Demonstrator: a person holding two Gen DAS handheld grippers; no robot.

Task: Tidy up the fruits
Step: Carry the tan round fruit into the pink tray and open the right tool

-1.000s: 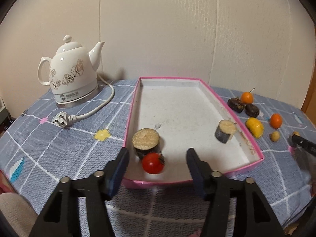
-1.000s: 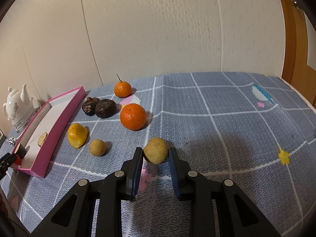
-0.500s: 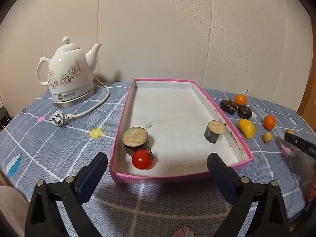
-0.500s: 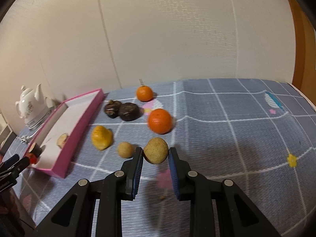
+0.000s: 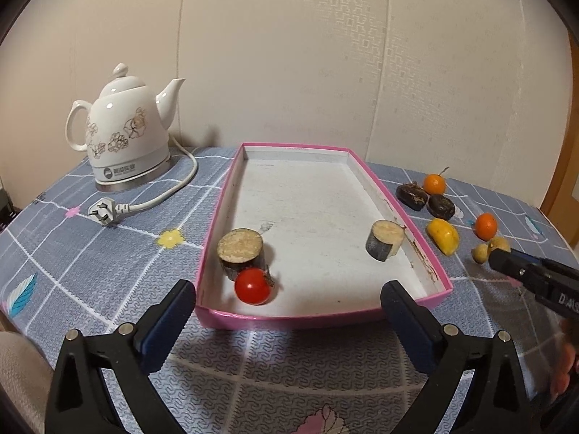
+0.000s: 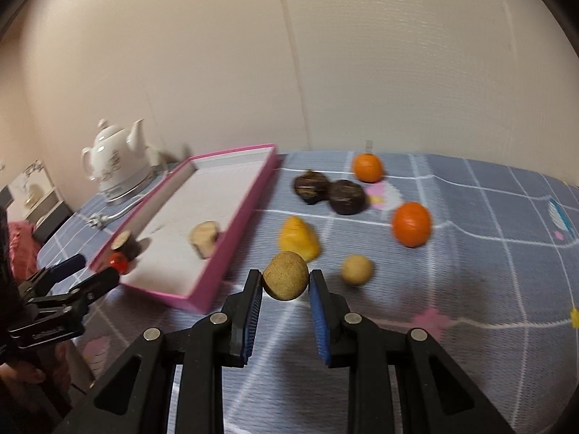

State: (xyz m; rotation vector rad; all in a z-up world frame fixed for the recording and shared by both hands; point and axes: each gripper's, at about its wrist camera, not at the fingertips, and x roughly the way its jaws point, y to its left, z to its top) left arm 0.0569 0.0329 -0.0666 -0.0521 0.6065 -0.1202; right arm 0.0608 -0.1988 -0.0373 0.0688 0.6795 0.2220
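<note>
Two grippers in play. Left gripper (image 5: pixel 287 302) sits at the tray's near edge, jaws spread wide after just opening, nothing between the pads; the tomato (image 5: pixel 253 285) lies free inside the tray (image 5: pixel 362 316), near-left corner, touching a dark cut stub (image 5: pixel 240 247). Second cut stub (image 5: pixel 385 240) is by the tray's right wall. Right gripper (image 6: pixel 286 284) pinches a tan round fruit (image 6: pixel 286 280) between its blue pads, lifted off the cloth, right of the tray's near corner; the view is motion-blurred. On the cloth (image 6: pixel 488 253) right of the tray: yellow fruit (image 6: pixel 298 240), small tan ball (image 6: pixel 356 269), two oranges (image 6: pixel 411 223) (image 6: pixel 367 167), two dark brown fruits (image 6: pixel 310 186) (image 6: pixel 346 196) touching each other. Yellow fruit is nearest the tray wall, the stemmed orange farthest back. White kettle (image 5: pixel 125 137) stands left of the tray, its cord and plug (image 5: pixel 103 213) lying loose on the cloth. A pink sleeve (image 6: pixel 21 242) shows at the left edge of the right wrist view.
</note>
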